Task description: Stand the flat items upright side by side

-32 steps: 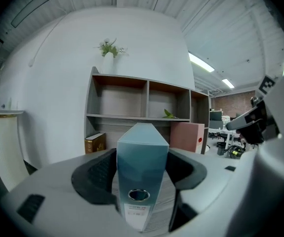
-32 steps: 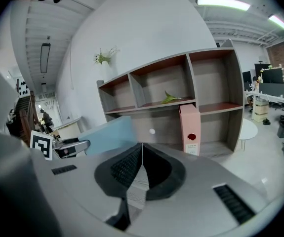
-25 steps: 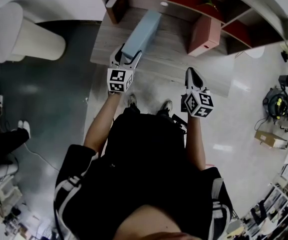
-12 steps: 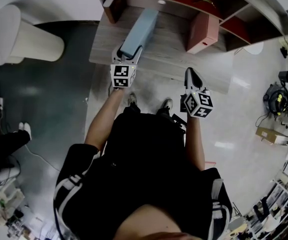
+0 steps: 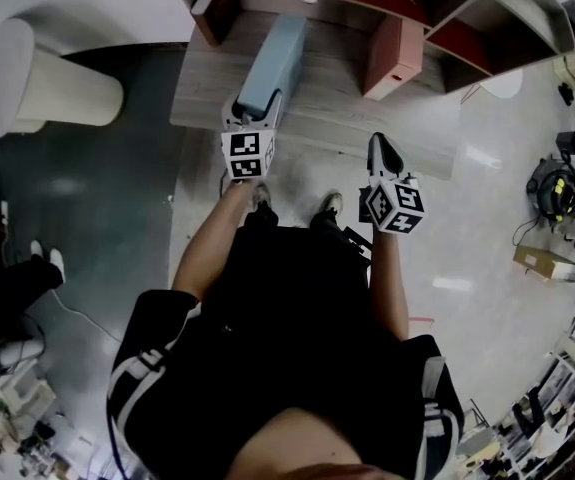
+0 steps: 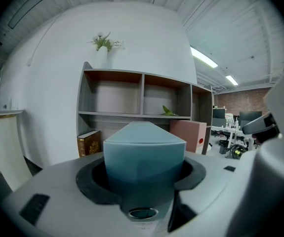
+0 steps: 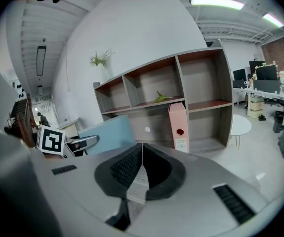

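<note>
Left gripper (image 5: 254, 110): jaws set wide around the near end of a light blue box file (image 5: 275, 56), pads against its two broad sides; they have just been closing a little on it. The file reaches from the bench's (image 5: 347, 118) front edge toward the back, over the left half; cannot tell whether its underside rests on the wood or hangs clear. No print visible on the blue faces. Right gripper (image 5: 382, 146): jaws pressed together, nothing between them, held out over the floor just off the front edge, right of centre. Pink box file (image 5: 395, 56): upright near the back, right of the blue one and well apart from it, narrow spine facing front; the spine carries a round red finger hole and a white label below it, print too small to read. Brown book (image 6: 89, 143): standing at the back left corner, gold ornament on the cover, lettering not legible. Shelf unit (image 6: 142, 90) rises behind the bench, with a green sprig in a middle compartment and a small plant (image 6: 102, 42) on top. Both grippers' cubes show black-and-white square markers, no words
</note>
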The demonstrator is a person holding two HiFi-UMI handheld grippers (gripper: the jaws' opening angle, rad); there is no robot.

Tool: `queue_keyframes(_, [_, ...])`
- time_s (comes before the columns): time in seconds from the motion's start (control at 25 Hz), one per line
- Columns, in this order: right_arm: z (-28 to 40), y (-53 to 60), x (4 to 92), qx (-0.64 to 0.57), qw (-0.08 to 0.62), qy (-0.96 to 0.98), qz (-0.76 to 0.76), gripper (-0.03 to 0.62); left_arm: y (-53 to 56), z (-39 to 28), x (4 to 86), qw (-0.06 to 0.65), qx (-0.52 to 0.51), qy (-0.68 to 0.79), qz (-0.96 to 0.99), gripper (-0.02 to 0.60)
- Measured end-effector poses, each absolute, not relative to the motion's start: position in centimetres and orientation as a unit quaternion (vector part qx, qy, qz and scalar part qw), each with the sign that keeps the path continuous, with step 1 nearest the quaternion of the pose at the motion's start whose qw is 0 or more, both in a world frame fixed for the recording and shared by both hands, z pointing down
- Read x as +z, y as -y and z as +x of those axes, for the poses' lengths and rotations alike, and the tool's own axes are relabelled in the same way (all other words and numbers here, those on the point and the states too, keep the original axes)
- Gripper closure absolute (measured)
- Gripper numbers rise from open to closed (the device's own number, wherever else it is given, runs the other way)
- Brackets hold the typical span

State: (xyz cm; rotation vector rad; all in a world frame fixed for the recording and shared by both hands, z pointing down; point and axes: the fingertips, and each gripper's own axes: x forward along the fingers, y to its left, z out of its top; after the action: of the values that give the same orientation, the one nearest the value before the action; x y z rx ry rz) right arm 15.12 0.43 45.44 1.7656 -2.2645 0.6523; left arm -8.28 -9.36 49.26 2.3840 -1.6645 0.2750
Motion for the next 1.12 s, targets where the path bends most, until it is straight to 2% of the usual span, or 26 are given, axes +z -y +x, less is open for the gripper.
queue_keyframes(0.36, [20.2,-1.0,45.0,0.219,0.088,0.766,0.598,0.563,8.6,-2.7,47.0,0.099,0.087,0.571,0.810,0.298])
queue_keyframes(0.84, [28.9,-0.6,45.1,0.207,0.094,0.786,0.575,0.565,7.6,7.9,46.5,0.103,0.091,0.611,0.779,0.298])
queue_keyframes(1.12, [30.5,0.8,45.2,0.207,0.089,0.796,0.562,0.565,8.5,11.5,47.3,0.110,0.095,0.620,0.771,0.298])
